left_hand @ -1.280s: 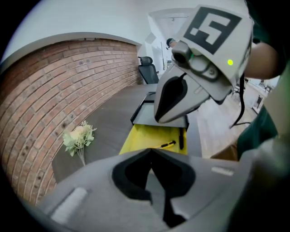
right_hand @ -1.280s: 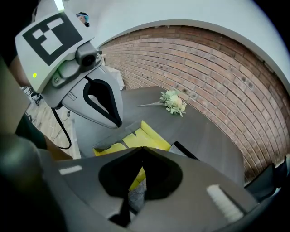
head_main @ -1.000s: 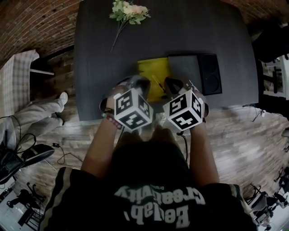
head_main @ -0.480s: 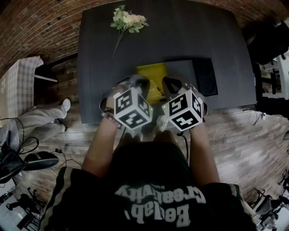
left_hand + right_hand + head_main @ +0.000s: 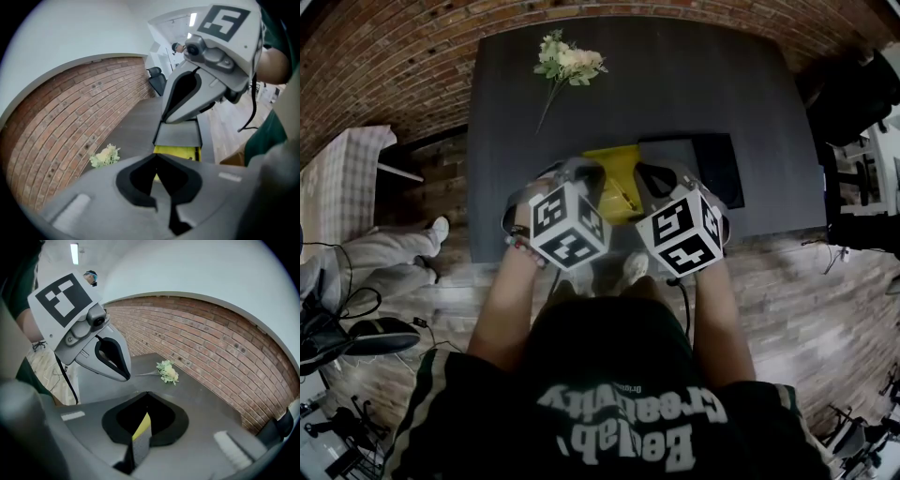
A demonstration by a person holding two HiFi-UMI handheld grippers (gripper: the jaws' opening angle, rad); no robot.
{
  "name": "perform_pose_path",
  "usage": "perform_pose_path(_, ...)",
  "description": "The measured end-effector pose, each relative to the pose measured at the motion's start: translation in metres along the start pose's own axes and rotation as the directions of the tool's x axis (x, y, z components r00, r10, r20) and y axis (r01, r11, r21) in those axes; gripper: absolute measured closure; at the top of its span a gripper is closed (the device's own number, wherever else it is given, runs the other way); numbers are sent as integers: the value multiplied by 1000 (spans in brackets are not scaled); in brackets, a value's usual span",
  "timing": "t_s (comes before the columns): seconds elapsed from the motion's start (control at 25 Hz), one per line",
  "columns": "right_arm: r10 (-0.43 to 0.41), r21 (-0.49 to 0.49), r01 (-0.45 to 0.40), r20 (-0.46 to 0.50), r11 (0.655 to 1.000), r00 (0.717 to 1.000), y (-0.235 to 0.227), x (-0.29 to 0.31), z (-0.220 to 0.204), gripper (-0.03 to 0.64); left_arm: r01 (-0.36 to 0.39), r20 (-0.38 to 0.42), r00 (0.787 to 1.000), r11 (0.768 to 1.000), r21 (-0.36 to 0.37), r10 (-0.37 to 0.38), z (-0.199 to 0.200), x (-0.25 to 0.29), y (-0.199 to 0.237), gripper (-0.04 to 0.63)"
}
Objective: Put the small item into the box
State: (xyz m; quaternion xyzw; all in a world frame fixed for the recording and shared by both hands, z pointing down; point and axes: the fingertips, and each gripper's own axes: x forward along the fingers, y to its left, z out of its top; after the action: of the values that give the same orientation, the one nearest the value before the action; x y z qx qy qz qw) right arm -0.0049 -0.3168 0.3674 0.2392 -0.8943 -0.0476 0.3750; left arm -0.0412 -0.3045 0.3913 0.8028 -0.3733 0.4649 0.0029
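Hovering side by side above the near edge of the dark grey table (image 5: 694, 84), both tools are clenched on nothing. The left gripper (image 5: 155, 155) has its jaws pressed together, and so does the right gripper (image 5: 147, 394). Just past their tips sits the shallow yellow box (image 5: 607, 165), with a flat grey panel (image 5: 675, 155) against its right side. A thin dark small item (image 5: 624, 194) lies on the yellow, too small to identify. A white flower sprig (image 5: 567, 61) lies at the far end.
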Motion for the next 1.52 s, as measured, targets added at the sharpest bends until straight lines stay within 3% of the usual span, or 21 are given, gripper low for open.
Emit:
perform_pose_path(0.8, -16, -84, 27, 130, 996, 991, -10, -42, 41, 611, -95, 27, 995, 995, -13, 96, 23, -41, 17, 592)
perform_pose_path(1.52, -16, -91, 27, 120, 995, 993, -12, -37, 34, 611, -90, 16, 996, 996, -7, 90, 23, -37, 15, 592)
